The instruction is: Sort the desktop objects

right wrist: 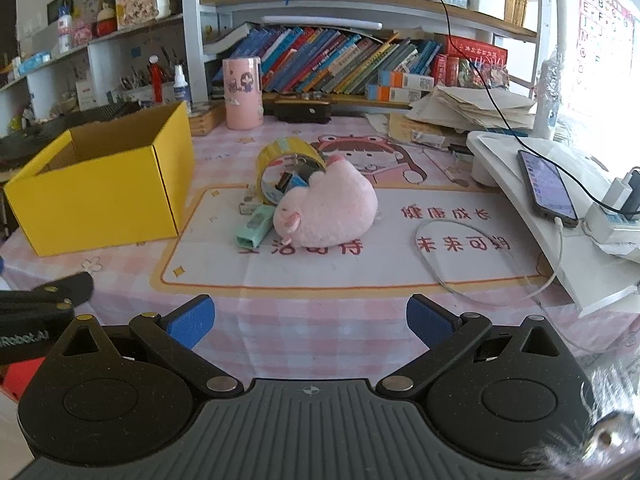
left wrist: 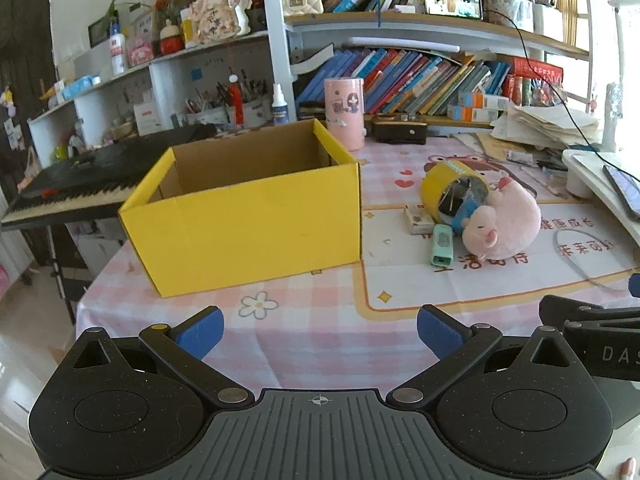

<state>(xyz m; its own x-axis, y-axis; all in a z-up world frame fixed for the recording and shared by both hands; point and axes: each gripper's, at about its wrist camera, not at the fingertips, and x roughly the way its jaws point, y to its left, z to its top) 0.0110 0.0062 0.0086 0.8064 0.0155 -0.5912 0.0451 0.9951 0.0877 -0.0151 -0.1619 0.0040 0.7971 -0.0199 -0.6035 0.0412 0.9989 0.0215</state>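
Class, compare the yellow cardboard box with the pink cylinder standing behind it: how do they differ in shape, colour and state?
The box is rectangular; the pink cylinder is round and taller than it is wide. The box is plain yellow; the cylinder is pink with cartoon pictures. The box is open-topped, showing brown cardboard inside; whether the cylinder is open on top cannot be told. Both stand upright on the checked tablecloth.

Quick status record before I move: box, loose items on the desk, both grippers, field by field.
box: yellow box open-topped, no contents visible
pile: pink plush, yellow tape roll, mint green case, clustered together right of the box
tape roll: tilted on edge, small things inside
left gripper: open, holding nothing
right gripper: open, holding nothing
cable: white cable looped on the mat
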